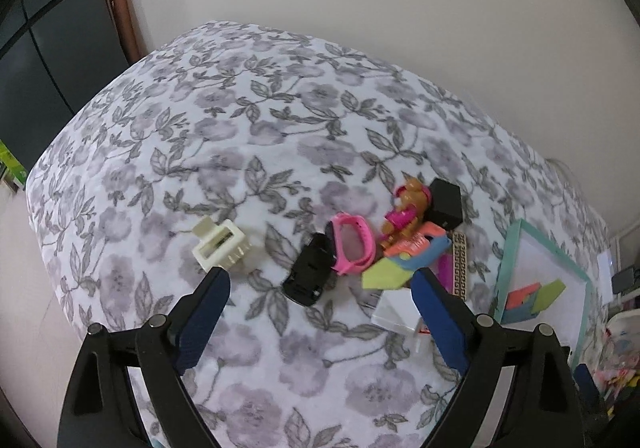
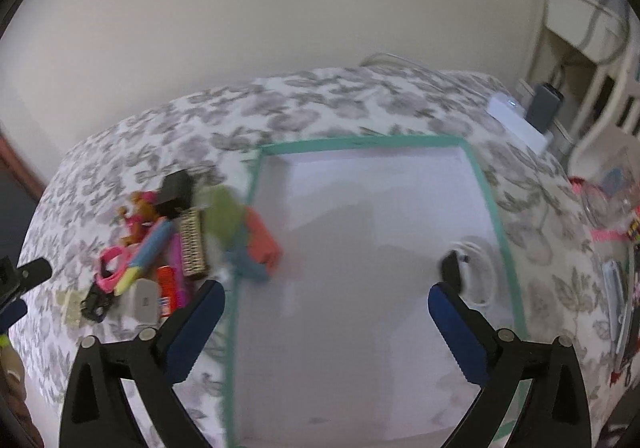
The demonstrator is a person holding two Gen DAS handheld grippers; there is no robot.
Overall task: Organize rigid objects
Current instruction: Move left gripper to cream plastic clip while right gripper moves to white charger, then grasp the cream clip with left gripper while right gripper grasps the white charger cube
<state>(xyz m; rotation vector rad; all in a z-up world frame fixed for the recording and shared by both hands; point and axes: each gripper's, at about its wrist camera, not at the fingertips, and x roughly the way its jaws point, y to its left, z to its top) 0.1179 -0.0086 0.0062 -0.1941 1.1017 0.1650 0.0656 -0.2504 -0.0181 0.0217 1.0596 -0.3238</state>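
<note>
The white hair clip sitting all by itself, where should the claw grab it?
Grab the white hair clip across its boxy middle, coming down from above. It lies flat on the flowery cloth with bare cloth around it, apart from the black toy car. Its two long sides look straight and parallel, so the left claw, open now, could probably pinch them without slipping on the teeth.

Two steep overhead views, shared clutter (image 1: 384, 240)

Ahead of the left claw (image 1: 320, 280) lie a cream clip (image 1: 219, 245), a black clip (image 1: 310, 270) and a pink watch band (image 1: 353, 246). Blurred foam pieces (image 2: 250, 238) sit on the teal-rimmed tray's (image 2: 360, 143) left edge, ahead of the right claw (image 2: 326, 302).
</note>
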